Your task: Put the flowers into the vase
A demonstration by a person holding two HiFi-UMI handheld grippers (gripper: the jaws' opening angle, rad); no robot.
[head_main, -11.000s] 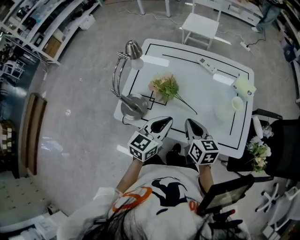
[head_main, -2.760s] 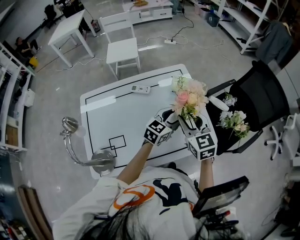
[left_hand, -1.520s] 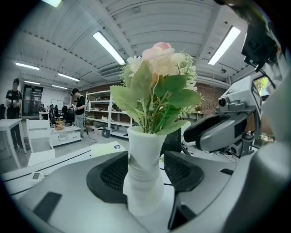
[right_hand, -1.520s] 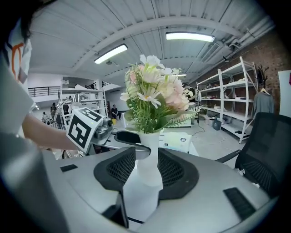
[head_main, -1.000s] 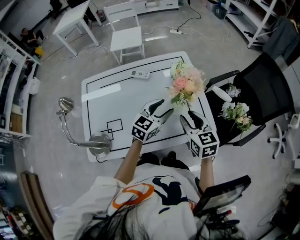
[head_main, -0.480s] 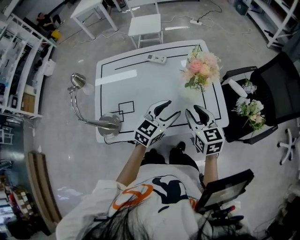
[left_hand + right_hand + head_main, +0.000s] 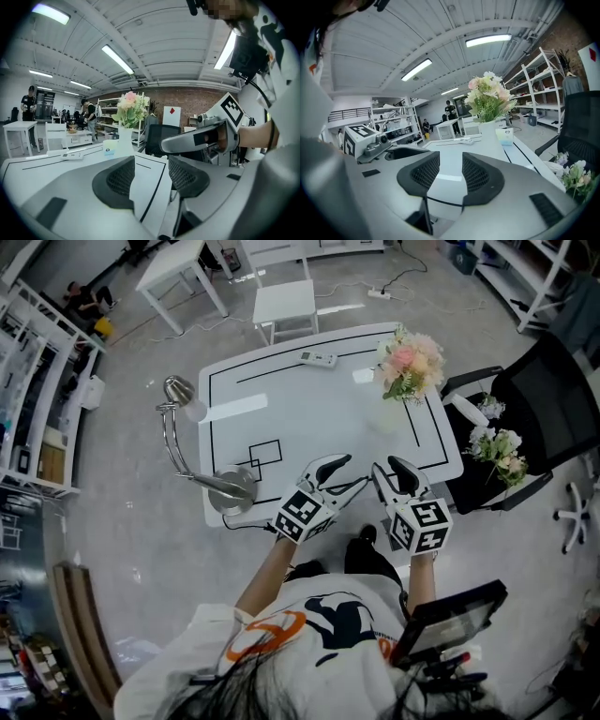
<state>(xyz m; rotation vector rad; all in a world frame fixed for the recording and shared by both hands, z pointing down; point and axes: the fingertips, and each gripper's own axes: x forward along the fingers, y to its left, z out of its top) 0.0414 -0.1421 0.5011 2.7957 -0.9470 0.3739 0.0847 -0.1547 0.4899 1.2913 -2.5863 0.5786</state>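
Observation:
The pink and white flowers [image 7: 411, 364] stand upright in the pale vase [image 7: 385, 414] at the table's far right. In the left gripper view, the flowers [image 7: 130, 105] and vase [image 7: 125, 139] stand far ahead. The right gripper view shows the flowers [image 7: 488, 100] and vase [image 7: 491, 128] ahead on the right. My left gripper [image 7: 349, 473] hovers over the near table edge, open with nothing between its jaws. Just to its right, my right gripper [image 7: 389, 468] is open and empty too. Both are well short of the vase.
A chrome desk lamp [image 7: 199, 465] stands at the table's near left. A remote [image 7: 318, 358] lies at the far edge, and a small card [image 7: 505, 136] sits by the vase. A black chair [image 7: 511, 418] on the right holds a second bouquet [image 7: 497, 449]. A white chair [image 7: 284, 301] stands beyond the table.
Both grippers have drawn back from the vase toward the near table edge. The flowers, which earlier lay on the table, stay standing in the vase.

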